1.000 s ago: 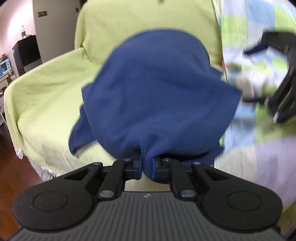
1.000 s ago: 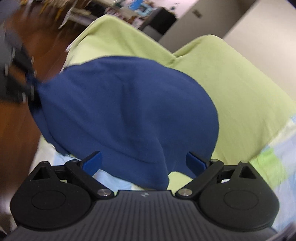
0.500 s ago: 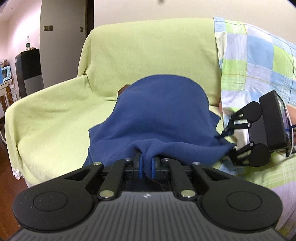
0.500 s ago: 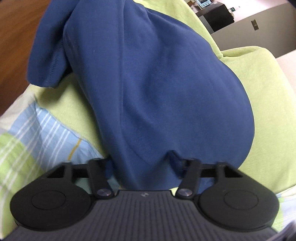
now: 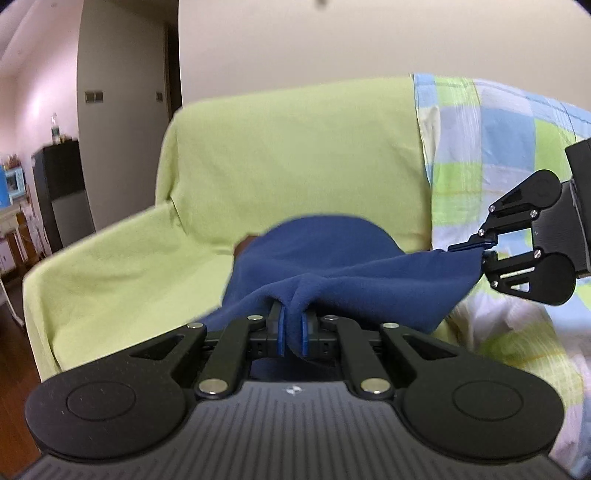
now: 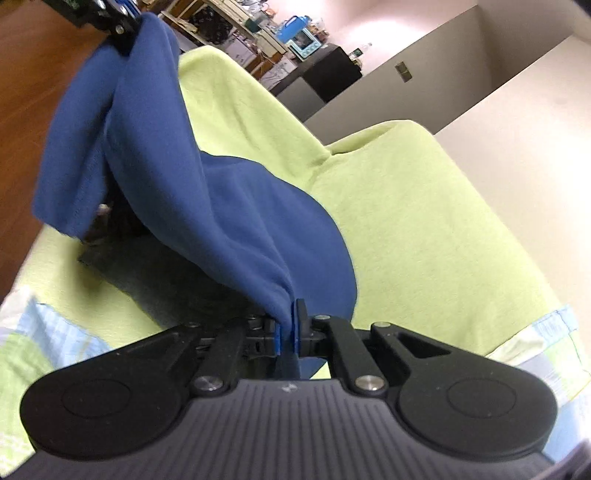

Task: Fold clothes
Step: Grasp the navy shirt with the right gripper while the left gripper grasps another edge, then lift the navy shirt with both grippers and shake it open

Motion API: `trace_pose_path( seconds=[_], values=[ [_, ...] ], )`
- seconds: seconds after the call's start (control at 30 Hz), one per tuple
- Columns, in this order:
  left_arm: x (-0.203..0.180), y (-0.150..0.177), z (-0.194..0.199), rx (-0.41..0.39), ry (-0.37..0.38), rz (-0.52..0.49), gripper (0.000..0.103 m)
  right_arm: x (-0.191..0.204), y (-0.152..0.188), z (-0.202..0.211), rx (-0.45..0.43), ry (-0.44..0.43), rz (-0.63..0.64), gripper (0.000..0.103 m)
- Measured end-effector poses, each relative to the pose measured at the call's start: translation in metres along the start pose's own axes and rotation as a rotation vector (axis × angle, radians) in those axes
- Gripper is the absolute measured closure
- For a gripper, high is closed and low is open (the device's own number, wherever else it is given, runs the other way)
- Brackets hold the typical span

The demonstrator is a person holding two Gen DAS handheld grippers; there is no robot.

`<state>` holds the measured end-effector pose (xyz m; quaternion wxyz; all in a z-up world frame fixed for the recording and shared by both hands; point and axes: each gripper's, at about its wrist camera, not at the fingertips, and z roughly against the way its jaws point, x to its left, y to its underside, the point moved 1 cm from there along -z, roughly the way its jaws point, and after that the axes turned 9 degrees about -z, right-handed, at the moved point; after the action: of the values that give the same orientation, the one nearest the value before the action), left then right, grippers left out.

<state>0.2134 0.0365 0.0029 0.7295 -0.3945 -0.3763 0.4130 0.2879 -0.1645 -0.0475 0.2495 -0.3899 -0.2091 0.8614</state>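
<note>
The left gripper (image 5: 291, 334) has its fingers (image 5: 281, 332) pressed together on a fold of the blue cloth (image 5: 332, 266); the fabric bunches up between the blue pads and drops a little below them. The right gripper (image 6: 286, 334) is likewise pinching the cloth (image 6: 221, 206); its fingers (image 6: 295, 325) are nearly touching, with a thin edge of fabric caught between them. In the left wrist view the right gripper (image 5: 485, 251) shows at the far right, clamped on a corner of the cloth, so the near edge runs from one gripper to the other. In the right wrist view the left gripper (image 6: 122, 14) sits at the top left, partly cut off by the frame, with the cloth hanging from it.

The cloth is held above the sofa (image 5: 295, 155); its far part rounds down onto the seat, while the near edge is lifted clear. Under the raised fabric, in the right wrist view, a dark shaded patch lies on the seat; what it is cannot be told. The sofa wears a lime-green cover (image 6: 406, 206); a checked sheet (image 5: 498, 147) in blue, green and white drapes the right part of the sofa. Beyond the left armrest stands a black cabinet (image 5: 59, 192); the floor (image 6: 37, 92) is reddish-brown wood.
</note>
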Motion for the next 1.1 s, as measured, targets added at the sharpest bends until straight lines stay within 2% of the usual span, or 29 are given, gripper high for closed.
trace_pose_path(
  seconds=[0.1,0.13,0.17,0.27,0.3,0.43,0.47,0.5,0.53,0.6,0.63,0.67,0.7,0.8,0.93,1.1],
  values=[
    [-0.008,0.022,-0.008,0.051,0.014,-0.004,0.097,0.009,0.012,-0.016,0.029,-0.054,0.036,0.097],
    [-0.010,0.030,-0.011,0.067,0.017,-0.003,0.097,0.010,0.016,-0.020,0.034,-0.064,0.047,0.092],
    [-0.010,0.035,-0.011,0.075,0.020,-0.001,0.097,0.014,0.021,-0.023,0.043,-0.081,0.066,0.080],
    [-0.008,0.050,-0.013,0.096,0.021,0.004,0.097,0.040,0.043,-0.029,0.051,-0.120,0.164,0.057],
    [-0.005,0.052,-0.013,0.092,0.020,0.010,0.097,0.045,0.050,-0.029,0.045,-0.122,0.197,0.053],
    [0.003,0.048,-0.007,0.051,0.021,0.034,0.097,0.054,0.051,-0.038,-0.002,-0.103,0.286,0.017],
    [0.005,0.045,-0.005,0.038,0.019,0.035,0.097,0.055,0.048,-0.041,-0.014,-0.093,0.297,0.011],
    [0.007,0.041,-0.003,0.026,0.020,0.040,0.097,0.058,0.046,-0.044,-0.021,-0.084,0.311,0.010],
    [0.007,0.040,-0.003,0.021,0.020,0.040,0.097,0.062,0.043,-0.048,-0.025,-0.079,0.334,0.011],
    [0.007,0.038,-0.001,0.018,0.012,0.027,0.097,0.072,0.041,-0.052,-0.017,-0.098,0.349,0.018],
    [0.007,0.038,-0.001,0.019,0.009,0.024,0.097,0.076,0.037,-0.056,-0.007,-0.116,0.344,0.047],
    [0.007,0.038,0.000,0.021,0.005,0.020,0.097,0.078,0.033,-0.060,0.003,-0.115,0.336,0.082],
    [0.009,0.037,0.002,0.022,0.000,0.022,0.097,0.077,0.034,-0.059,0.006,-0.110,0.321,0.091],
    [0.012,0.031,0.009,0.011,-0.003,0.027,0.097,0.064,0.049,-0.033,-0.023,-0.080,0.252,0.098],
    [0.009,0.006,0.023,-0.042,0.004,0.015,0.097,0.021,0.044,0.015,-0.098,-0.011,0.168,0.100],
    [-0.011,-0.059,0.064,-0.185,0.026,-0.043,0.097,-0.042,0.023,0.085,-0.165,0.095,0.062,0.102]
  ],
)
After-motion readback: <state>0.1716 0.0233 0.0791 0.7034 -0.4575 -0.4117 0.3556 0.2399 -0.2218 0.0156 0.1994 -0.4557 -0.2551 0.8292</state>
